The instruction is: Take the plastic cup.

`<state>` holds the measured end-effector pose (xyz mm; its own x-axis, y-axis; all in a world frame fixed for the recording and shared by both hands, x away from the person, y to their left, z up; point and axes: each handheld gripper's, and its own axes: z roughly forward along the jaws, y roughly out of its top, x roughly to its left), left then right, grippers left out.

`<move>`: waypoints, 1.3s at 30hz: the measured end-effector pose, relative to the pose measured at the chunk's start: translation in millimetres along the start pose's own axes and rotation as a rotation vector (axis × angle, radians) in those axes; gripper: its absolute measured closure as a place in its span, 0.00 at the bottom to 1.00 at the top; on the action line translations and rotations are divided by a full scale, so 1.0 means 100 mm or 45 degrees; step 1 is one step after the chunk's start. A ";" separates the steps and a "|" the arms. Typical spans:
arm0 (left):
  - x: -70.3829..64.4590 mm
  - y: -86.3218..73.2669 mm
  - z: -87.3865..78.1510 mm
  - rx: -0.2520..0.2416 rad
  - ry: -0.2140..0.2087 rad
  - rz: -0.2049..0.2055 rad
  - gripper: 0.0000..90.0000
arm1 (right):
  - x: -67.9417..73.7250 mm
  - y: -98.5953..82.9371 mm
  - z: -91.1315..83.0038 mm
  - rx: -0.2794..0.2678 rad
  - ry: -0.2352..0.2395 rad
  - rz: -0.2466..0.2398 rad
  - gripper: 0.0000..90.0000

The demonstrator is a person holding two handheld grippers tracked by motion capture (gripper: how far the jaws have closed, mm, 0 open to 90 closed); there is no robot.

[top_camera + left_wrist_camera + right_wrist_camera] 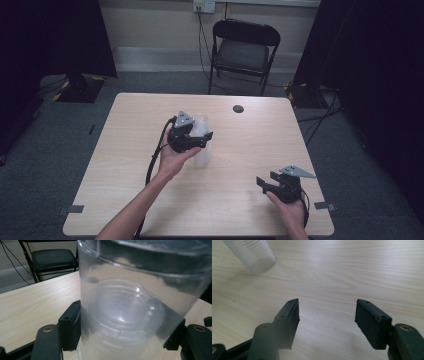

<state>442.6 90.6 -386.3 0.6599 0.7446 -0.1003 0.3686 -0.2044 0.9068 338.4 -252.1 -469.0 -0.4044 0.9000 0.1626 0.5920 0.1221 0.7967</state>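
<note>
Left gripper (202,141): it is closing its jaws on the clear plastic jar (202,150), one pad pressing each side of the lower wall, as the left gripper view is showing.
Right gripper (266,181): it is hovering low over the near right part of the table (125,150), jaws spread wide and holding nothing.
Jar position: it is sitting near the middle of the table, well apart from the right gripper; whether its base is touching the wood I cannot tell.
Jar in right gripper view: its ribbed wall (252,255) is showing at the upper left.
Handling: it is looking empty, thin-walled and smooth, so probably light, slippery and easy to squash.
Best hold: gripping low on the ribbed band, squeezing gently, is likely the safest.
Background: a black chair (242,52) is standing beyond the table.
</note>
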 end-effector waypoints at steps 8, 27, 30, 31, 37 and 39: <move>0.03 0.06 -0.07 -0.040 -0.005 -0.045 0.37 | 0.00 0.00 0.00 0.003 -0.001 0.003 0.40; 0.03 0.17 -0.26 -0.170 -0.010 -0.069 0.38 | -0.01 0.00 0.01 0.005 -0.001 0.005 0.40; 0.01 0.19 -0.31 -0.206 -0.018 -0.064 0.39 | 0.00 0.00 0.01 0.005 0.000 0.005 0.40; 0.01 0.20 -0.32 -0.215 -0.022 -0.064 0.39 | 0.00 0.00 0.01 0.005 0.000 0.006 0.40; 0.00 0.25 -0.40 -0.238 -0.022 -0.054 0.39 | 0.00 0.00 0.01 0.004 0.000 0.001 0.40; 0.00 0.26 -0.42 -0.235 -0.022 -0.047 0.39 | 0.00 -0.01 0.02 0.006 0.001 0.004 0.40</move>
<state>424.7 112.6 -345.6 0.6599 0.7380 -0.1409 0.2674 -0.0555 0.9620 339.0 -251.1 -470.3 -0.4032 0.9001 0.1652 0.5961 0.1213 0.7937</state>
